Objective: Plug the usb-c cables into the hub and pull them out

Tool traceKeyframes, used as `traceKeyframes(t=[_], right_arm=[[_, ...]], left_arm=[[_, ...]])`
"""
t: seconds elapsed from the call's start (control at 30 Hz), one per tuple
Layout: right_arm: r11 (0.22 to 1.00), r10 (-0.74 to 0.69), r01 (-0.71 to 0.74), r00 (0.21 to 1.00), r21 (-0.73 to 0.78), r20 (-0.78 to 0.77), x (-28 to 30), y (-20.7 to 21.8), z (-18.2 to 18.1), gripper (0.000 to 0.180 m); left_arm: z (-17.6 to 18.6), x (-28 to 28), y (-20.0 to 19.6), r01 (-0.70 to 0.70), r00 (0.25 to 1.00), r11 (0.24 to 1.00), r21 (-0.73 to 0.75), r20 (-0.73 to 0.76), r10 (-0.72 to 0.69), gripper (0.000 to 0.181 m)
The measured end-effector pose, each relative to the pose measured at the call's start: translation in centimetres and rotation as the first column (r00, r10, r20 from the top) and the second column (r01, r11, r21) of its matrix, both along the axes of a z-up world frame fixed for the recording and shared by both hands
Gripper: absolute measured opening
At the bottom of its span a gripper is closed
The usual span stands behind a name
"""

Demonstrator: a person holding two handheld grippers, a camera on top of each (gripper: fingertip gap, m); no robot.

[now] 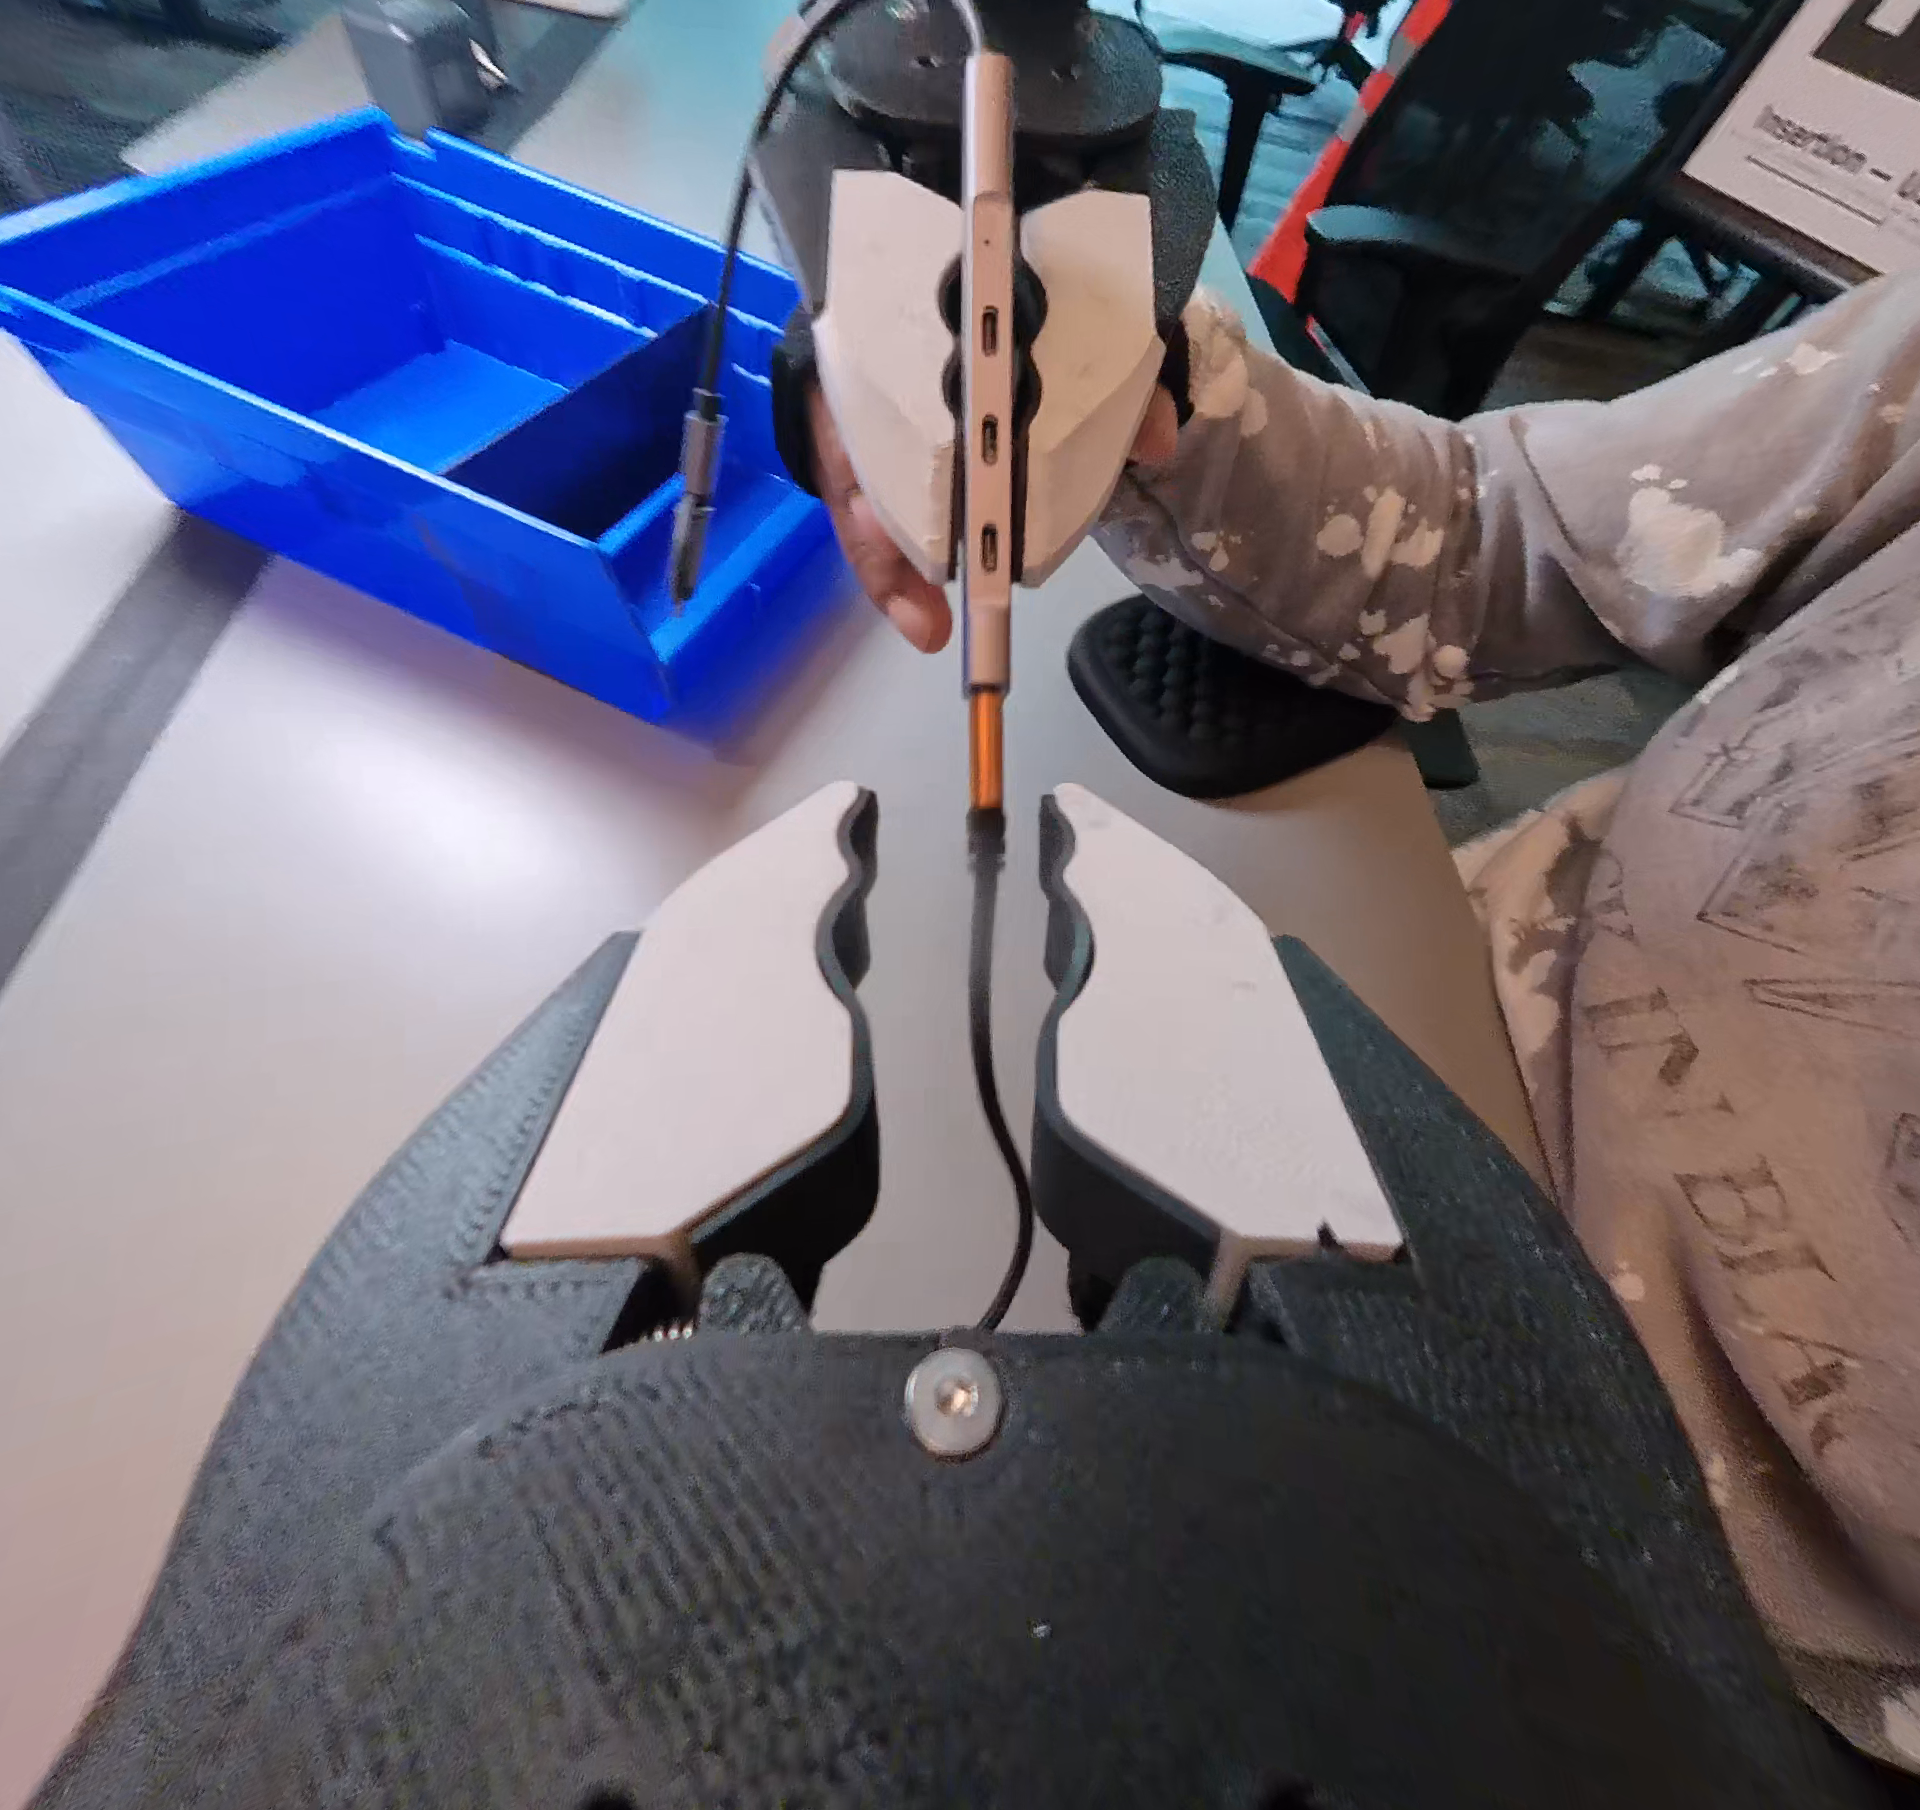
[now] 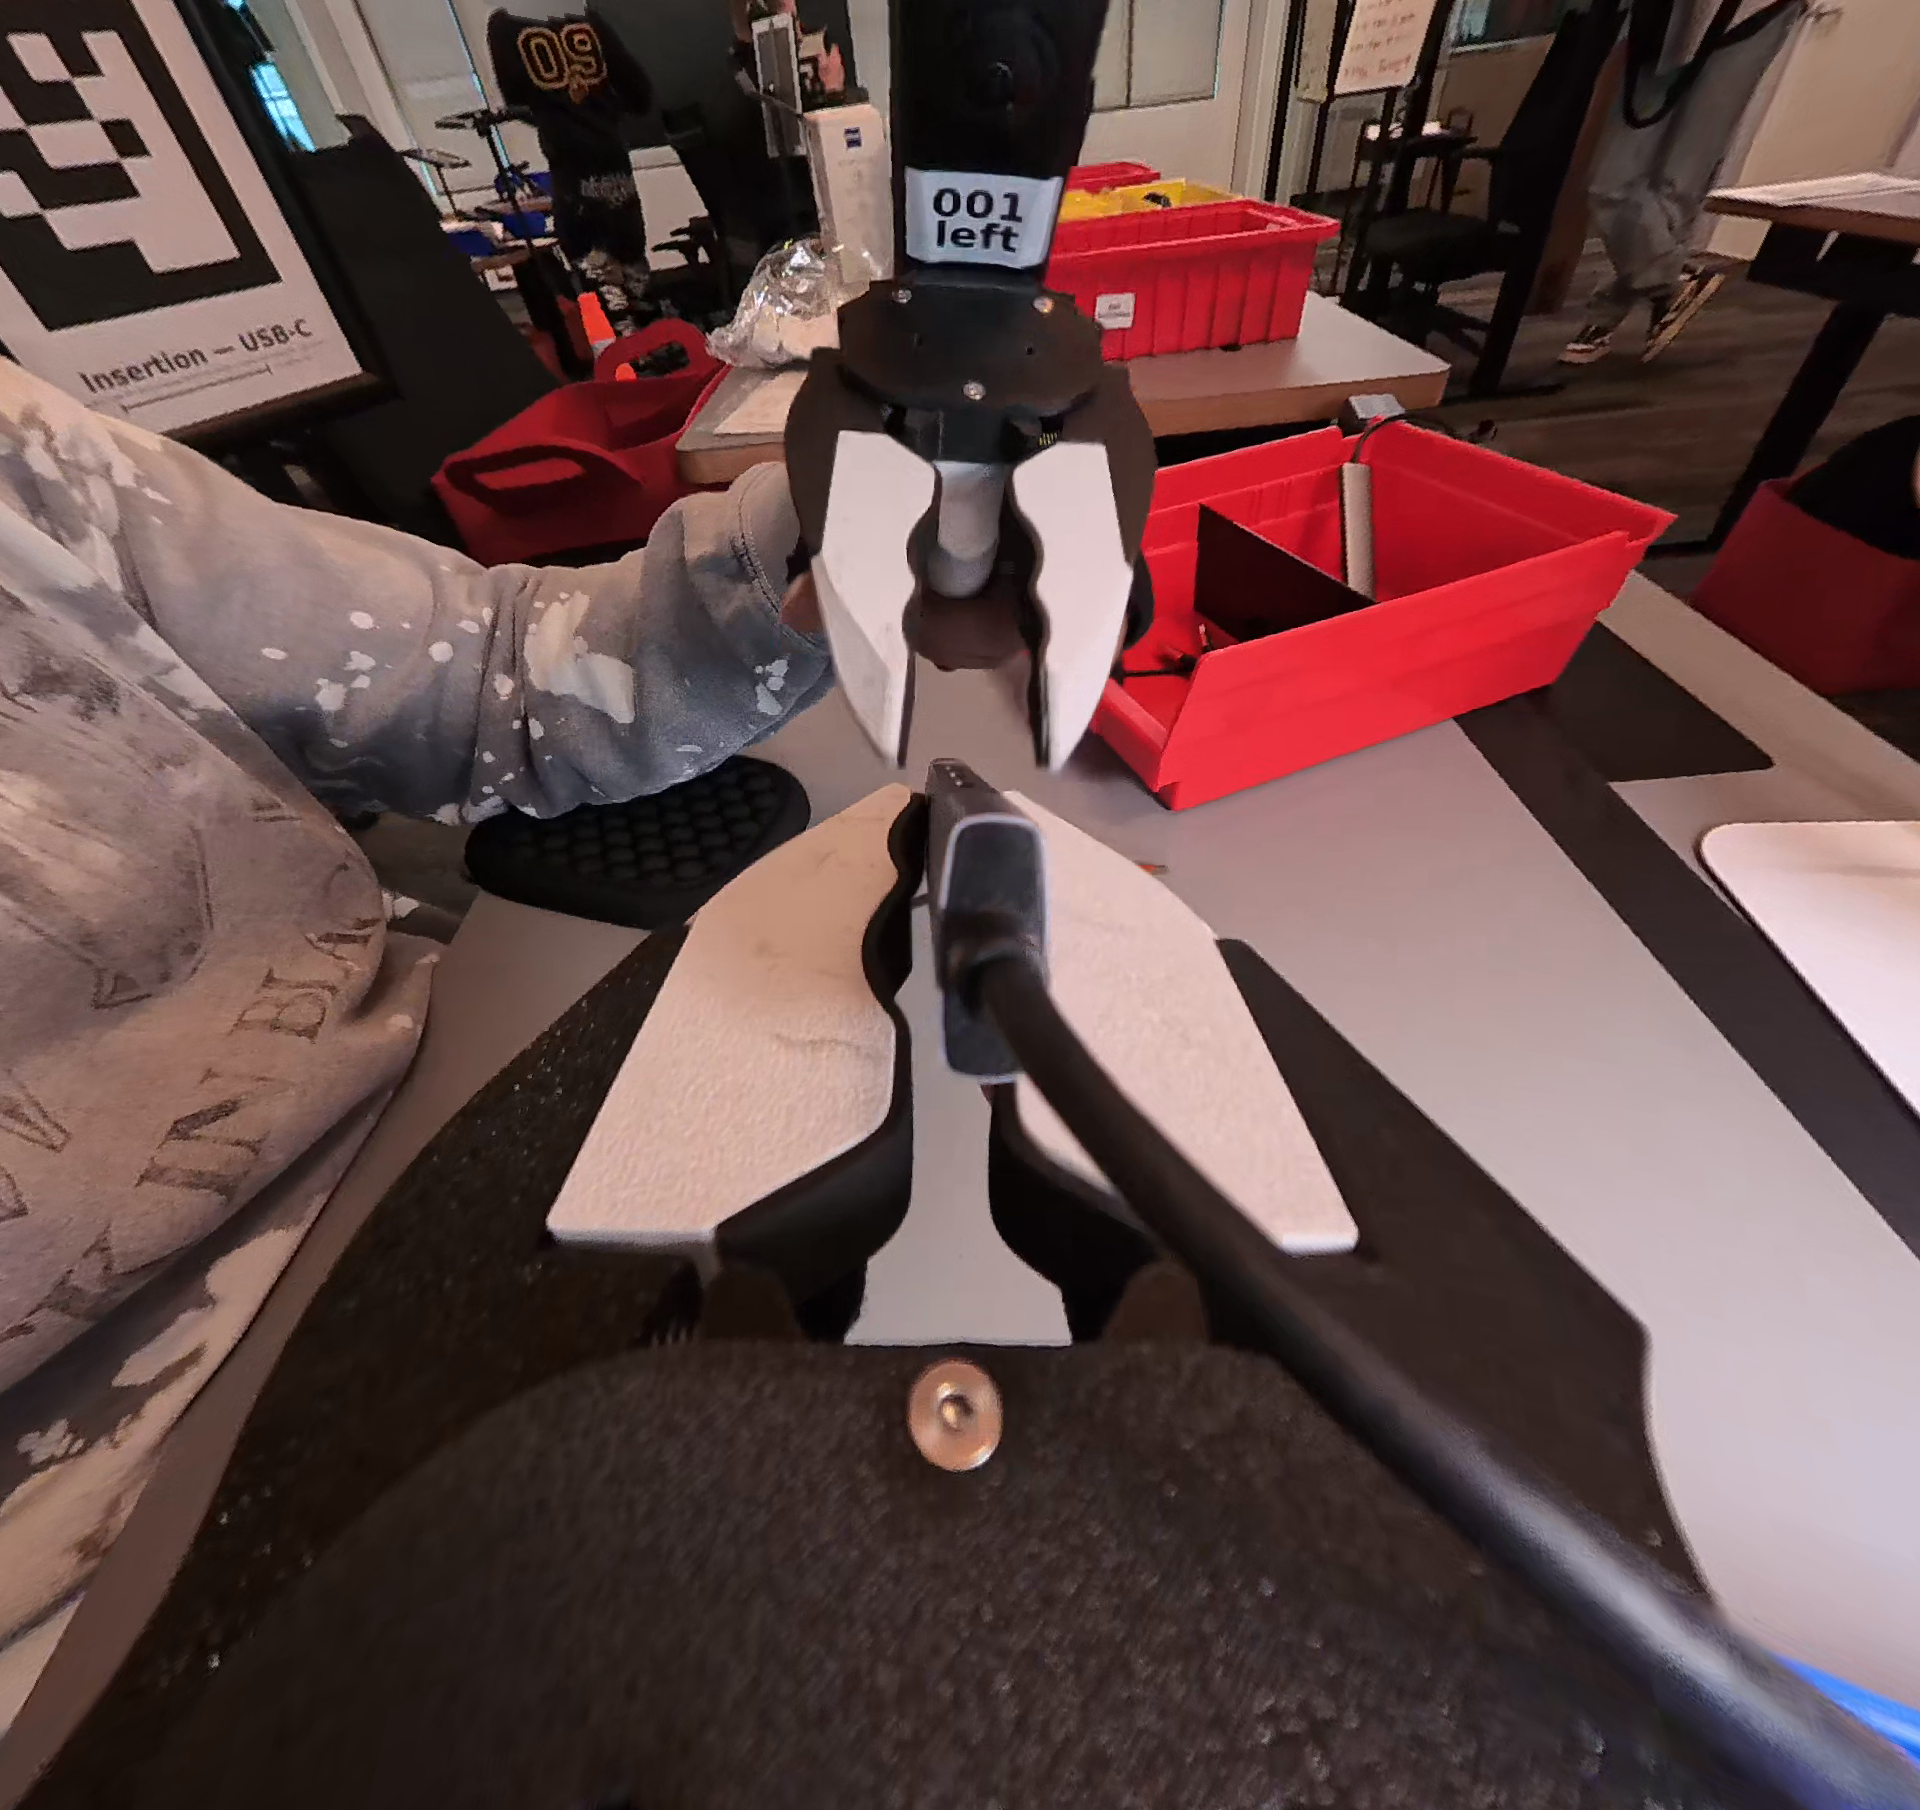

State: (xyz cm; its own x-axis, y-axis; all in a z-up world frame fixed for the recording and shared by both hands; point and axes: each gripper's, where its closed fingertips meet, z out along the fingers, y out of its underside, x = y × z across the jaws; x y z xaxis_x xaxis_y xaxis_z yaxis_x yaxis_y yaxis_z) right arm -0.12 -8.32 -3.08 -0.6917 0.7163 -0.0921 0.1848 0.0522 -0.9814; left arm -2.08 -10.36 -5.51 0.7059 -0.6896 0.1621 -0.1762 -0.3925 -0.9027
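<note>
Hub point(image 1: 989, 326) clamped in right gripper point(image 1: 987, 472), one cable point(image 1: 987, 981) plugged into its end.
Left gripper point(image 1: 956, 825) parted around that cable, gripping nothing; three side ports bare; pull-out pending.

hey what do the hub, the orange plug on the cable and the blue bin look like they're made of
The hub looks like brushed or anodised metal, probably aluminium: a pale satin sheen with crisp edges, held in the right tool. The orange plug also looks metallic, with a bright streak along its sleeve, though coated plastic is possible. The blue bin looks like glossy moulded plastic, with ribbed walls and soft reflections.
</note>
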Motion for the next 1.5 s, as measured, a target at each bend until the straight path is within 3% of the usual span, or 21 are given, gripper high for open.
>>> traceKeyframes(t=[0.17, 0.37, 0.47, 0.5, 0.73, 0.87, 1.0, 1.17, 1.3, 1.5], right_arm=[[0.999, -0.041, 0.042, 0.999, 0.029, -0.012, 0.4, 0.9, 0.5, 0.011], [0.999, -0.032, 0.032, 0.999, 0.034, -0.005, -0.2, -0.2, 0.2, 0.011], [0.997, -0.060, 0.061, 0.998, 0.054, -0.021, -0.4, -0.2, 0.4, 0.017], [0.996, -0.078, 0.080, 0.996, 0.046, -0.031, -0.5, 0.1, 0.7, 0.021], [0.980, -0.160, 0.143, 0.980, -0.139, -0.118, -0.3, 2.3, 4.0, 0.024], [0.965, -0.191, 0.149, 0.963, -0.214, -0.192, -0.4, 2.5, 5.5, 0.016], [0.978, -0.125, 0.096, 0.980, -0.183, -0.156, 0.4, 1.7, 5.3, 0.008], [0.985, -0.096, 0.085, 0.993, 0.151, 0.066, 1.5, 0.7, 0.7, 0.009], [0.955, -0.153, 0.122, 0.983, 0.271, 0.097, 1.0, 0.6, -0.7, 0.009], [0.975, -0.212, 0.217, 0.971, 0.039, -0.110, 0.1, 1.6, 4.0, 0.018]], left_arm=[[1.8, -1.8, -0.5, -0.042, 0.997, 0.997, 0.065, 0.065, 0.038, 0.032], [0.0, 2.2, 1.0, 0.024, 0.999, 0.997, 0.067, 0.033, -0.026, 0.033], [0.0, 3.1, 1.9, 0.019, 0.997, 0.995, 0.101, 0.069, -0.026, 0.010], [0.2, 3.0, 2.1, 0.004, 0.997, 0.993, 0.121, 0.082, -0.014, 0.010], [4.2, 1.7, 3.1, -0.168, 0.936, 0.910, 0.380, 0.350, 0.027, 0.009], [5.3, 1.7, 3.0, -0.221, 0.883, 0.879, 0.423, 0.470, -0.004, 0.009], [4.1, 2.8, 2.9, -0.120, 0.904, 0.923, 0.365, 0.425, -0.051, 0.009], [-0.9, 4.2, 2.8, 0.026, 0.996, 0.981, 0.194, 0.082, -0.043, 0.010], [-2.7, 5.0, 3.8, -0.009, 0.999, 0.985, 0.175, -0.042, 0.017, 0.010], [2.0, 4.2, 4.1, -0.133, 0.954, 0.933, 0.336, 0.300, 0.028, 0.010]])
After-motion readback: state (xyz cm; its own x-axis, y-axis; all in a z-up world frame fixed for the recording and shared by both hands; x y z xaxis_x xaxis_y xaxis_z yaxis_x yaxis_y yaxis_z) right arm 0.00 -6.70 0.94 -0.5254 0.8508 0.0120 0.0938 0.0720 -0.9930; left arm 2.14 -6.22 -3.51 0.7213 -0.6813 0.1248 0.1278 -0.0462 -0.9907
